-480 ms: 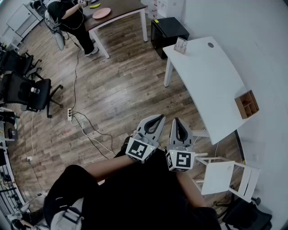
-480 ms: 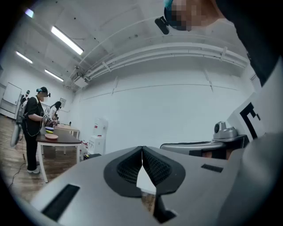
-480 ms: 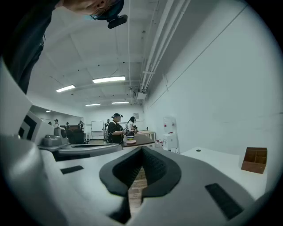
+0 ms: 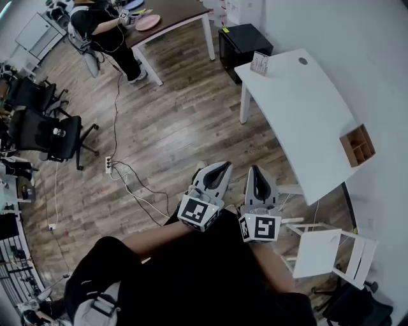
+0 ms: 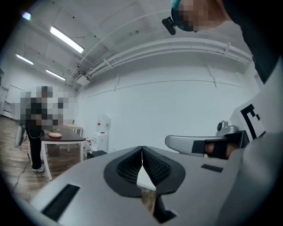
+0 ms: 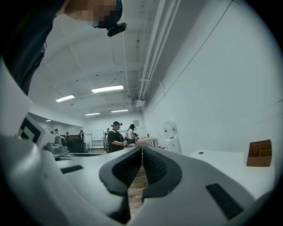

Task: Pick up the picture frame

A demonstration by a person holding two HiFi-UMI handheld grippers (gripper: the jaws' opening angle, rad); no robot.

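Observation:
The picture frame (image 4: 259, 63), a small light card in a stand, stands upright at the far end of the white table (image 4: 299, 108). Both grippers are held close to the person's body, well short of the table and far from the frame. In the head view my left gripper (image 4: 224, 167) has its jaws closed together with nothing between them. My right gripper (image 4: 257, 170) beside it is also shut and empty. The left gripper view shows the pads of the left gripper (image 5: 142, 152) touching. In the right gripper view the right gripper (image 6: 142, 151) is closed the same way, and the frame is not visible.
A wooden organiser box (image 4: 357, 145) sits at the table's right edge, also seen as the wooden box (image 6: 259, 153). A white chair (image 4: 325, 251) stands near my right side. A black cabinet (image 4: 244, 41) is beyond the table. Cables (image 4: 131, 184) lie on the wood floor. A person (image 4: 102, 25) stands at a brown table (image 4: 169, 13).
The head view has shifted slightly, so the table and floor sit a little further right. Both grippers stay shut and close to the body.

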